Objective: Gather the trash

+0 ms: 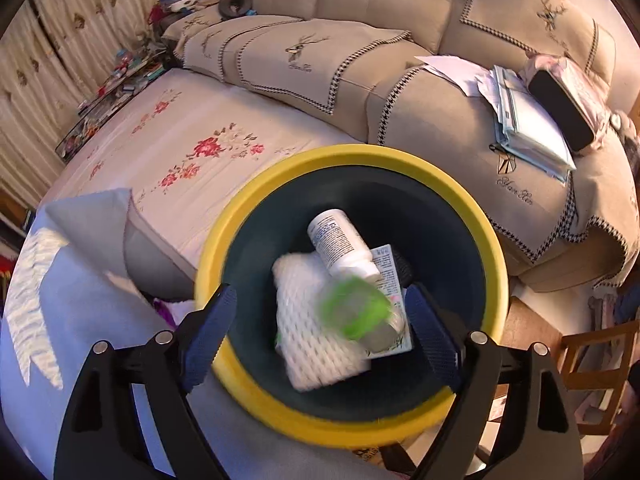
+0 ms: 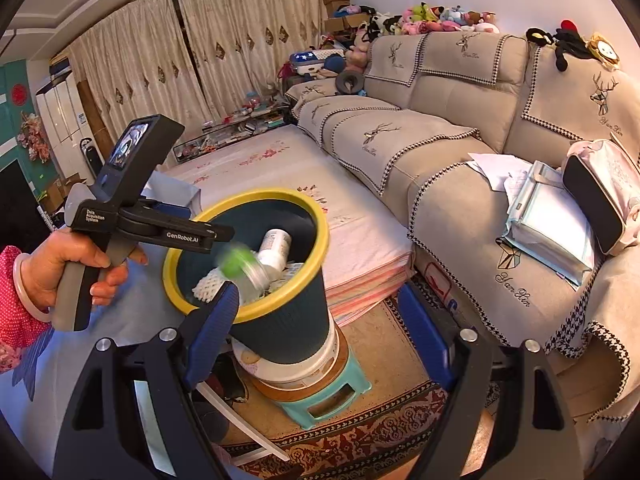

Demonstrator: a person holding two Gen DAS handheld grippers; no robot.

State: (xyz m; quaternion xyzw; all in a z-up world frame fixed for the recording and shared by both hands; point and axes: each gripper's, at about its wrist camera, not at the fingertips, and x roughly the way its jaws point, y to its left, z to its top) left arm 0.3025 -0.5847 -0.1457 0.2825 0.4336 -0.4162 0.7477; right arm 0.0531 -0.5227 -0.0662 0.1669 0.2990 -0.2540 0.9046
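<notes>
The green-capped bottle (image 1: pixel 360 312) is a blur in both views, so its label and exact shape cannot be made out. It sits in the mouth of the bin (image 1: pixel 256 200), between the spread fingers of the left gripper (image 1: pixel 320 320), and neither pad is seen pressing on it; whether it rests on the trash below cannot be told. In the bin lie a white foam net (image 1: pixel 316 340), a white pill bottle (image 1: pixel 340 244) at 12 o'clock of the net, and a printed card (image 1: pixel 390 276) partly buried under both. The bin's floor is hidden by these.

From the right wrist, the left gripper (image 2: pixel 224 240) reaches over the bin's rim (image 2: pixel 316 216) from 9 o'clock, held by a hand (image 2: pixel 64 268) in a red dotted sleeve; its fingertips are hidden behind its own body. The right gripper (image 2: pixel 316 312) is spread wide with nothing between its fingers, the left one overlapping the bin's near edge.

The bin stands on a white tub (image 2: pixel 288 364), atop a teal stool (image 2: pixel 320 400); the join between them is partly covered. At 3 o'clock is a sofa (image 2: pixel 460 184) carrying papers (image 2: pixel 548 216) and a pink bag (image 2: pixel 600 192), at 12 o'clock a flowered bedsheet (image 2: pixel 248 168). Plush toys (image 2: pixel 432 16) line the sofa back, too small to sort out. Curtains (image 2: pixel 160 52) hang at 11 o'clock.
</notes>
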